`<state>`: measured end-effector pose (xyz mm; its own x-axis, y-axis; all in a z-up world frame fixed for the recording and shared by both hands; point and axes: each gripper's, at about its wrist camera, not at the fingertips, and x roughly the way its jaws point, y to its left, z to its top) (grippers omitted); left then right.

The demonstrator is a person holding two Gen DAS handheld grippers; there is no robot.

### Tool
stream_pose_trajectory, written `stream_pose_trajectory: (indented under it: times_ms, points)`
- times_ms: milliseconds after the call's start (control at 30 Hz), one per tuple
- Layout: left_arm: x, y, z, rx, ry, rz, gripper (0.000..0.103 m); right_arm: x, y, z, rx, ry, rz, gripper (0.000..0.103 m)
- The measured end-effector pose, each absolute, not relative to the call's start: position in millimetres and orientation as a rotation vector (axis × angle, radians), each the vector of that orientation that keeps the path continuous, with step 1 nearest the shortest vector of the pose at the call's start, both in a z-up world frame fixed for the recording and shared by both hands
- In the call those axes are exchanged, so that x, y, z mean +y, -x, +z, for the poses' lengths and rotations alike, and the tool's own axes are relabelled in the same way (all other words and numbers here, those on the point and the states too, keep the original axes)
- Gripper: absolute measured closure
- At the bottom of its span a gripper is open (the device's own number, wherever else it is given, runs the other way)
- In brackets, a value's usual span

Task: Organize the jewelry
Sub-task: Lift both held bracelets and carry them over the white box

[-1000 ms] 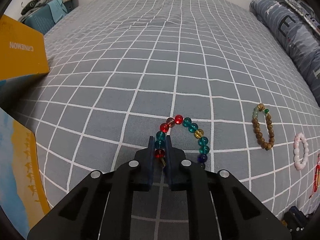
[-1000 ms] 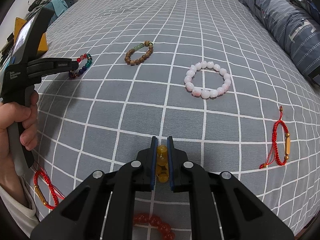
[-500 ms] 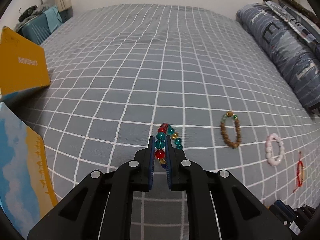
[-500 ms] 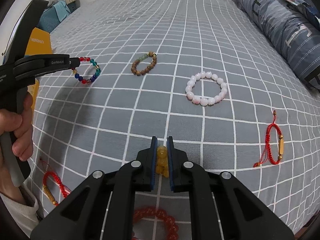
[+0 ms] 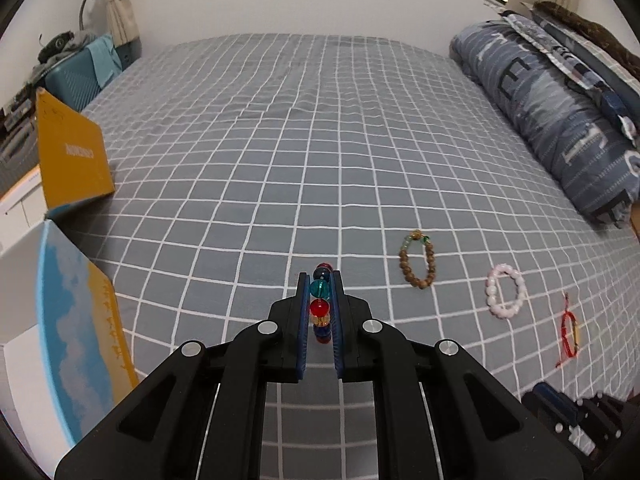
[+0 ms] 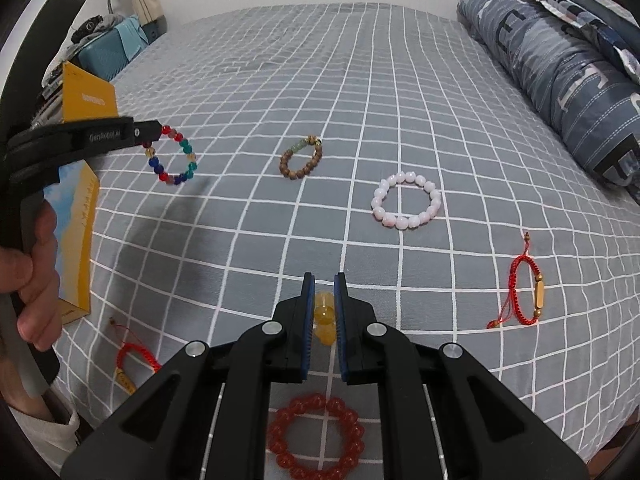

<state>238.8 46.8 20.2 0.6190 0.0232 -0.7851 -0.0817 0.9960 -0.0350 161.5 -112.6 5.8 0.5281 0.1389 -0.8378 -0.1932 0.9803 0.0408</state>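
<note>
My left gripper (image 5: 319, 280) is shut on a multicoloured glass-bead bracelet (image 5: 320, 300) and holds it in the air above the grey checked bedspread (image 5: 280, 140). In the right wrist view the same bracelet (image 6: 172, 158) hangs as a ring from the left gripper (image 6: 154, 134). My right gripper (image 6: 323, 280) is shut on a yellow bead bracelet (image 6: 324, 314), lifted off the bed. A brown wooden bracelet (image 6: 301, 158), a pink bead bracelet (image 6: 407, 205), a red cord bracelet (image 6: 528, 296) and a red bead bracelet (image 6: 316, 436) lie on the bed.
A yellow box (image 5: 72, 160) and a blue-and-yellow box (image 5: 80, 332) stand at the bed's left edge. A second red cord bracelet (image 6: 134, 362) lies near the front left. A folded blue quilt (image 5: 560, 120) runs along the right side.
Both grippers rose with their bracelets. The multicoloured bracelet left the bedspread and now hangs in the air from the left gripper.
</note>
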Motion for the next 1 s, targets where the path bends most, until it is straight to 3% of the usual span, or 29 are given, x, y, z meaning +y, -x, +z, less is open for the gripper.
stream_pose_trajectory:
  times_ms: [533,1000]
  points:
    - [72.7,-187.8,59.0,0.892,0.081,0.089,0.094,-94.6,-167.5,51.6,0.943,0.058,0.194,0.094]
    - [212.0,-109.9,123.6,0.828,0.144,0.313,0.094,17.3,-163.1,121.4,0.855,0.137,0.341,0.094]
